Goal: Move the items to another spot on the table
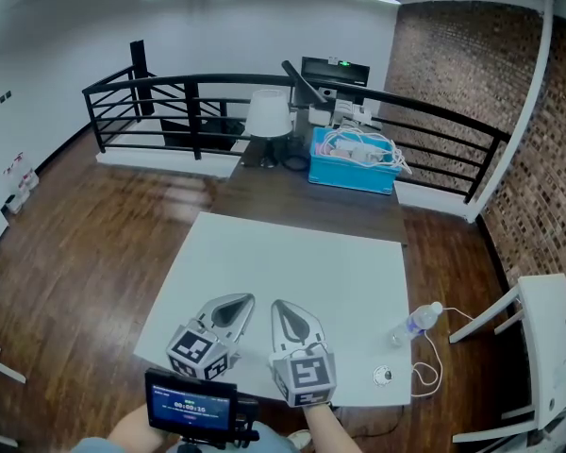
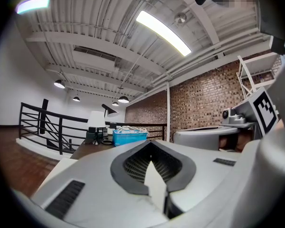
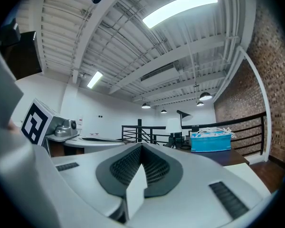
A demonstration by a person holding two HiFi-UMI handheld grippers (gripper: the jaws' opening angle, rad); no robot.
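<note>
My left gripper (image 1: 240,302) and right gripper (image 1: 282,308) hover side by side over the near edge of the white table (image 1: 283,272), both pointing away from me. Each is shut with nothing between its jaws. In the left gripper view the left gripper (image 2: 151,162) has its jaws together, and the right gripper (image 3: 141,166) looks the same in the right gripper view. A clear plastic bottle (image 1: 415,322) lies at the table's right edge, to the right of my right gripper. A small round object (image 1: 384,376) with a white cable (image 1: 432,364) sits near the front right corner.
Beyond the white table a dark table (image 1: 302,201) carries a blue basket (image 1: 352,163) full of white cables, a white-shaded lamp (image 1: 268,116) and a desk lamp arm. A black railing (image 1: 170,92) runs behind. A white chair (image 1: 538,347) stands at the right.
</note>
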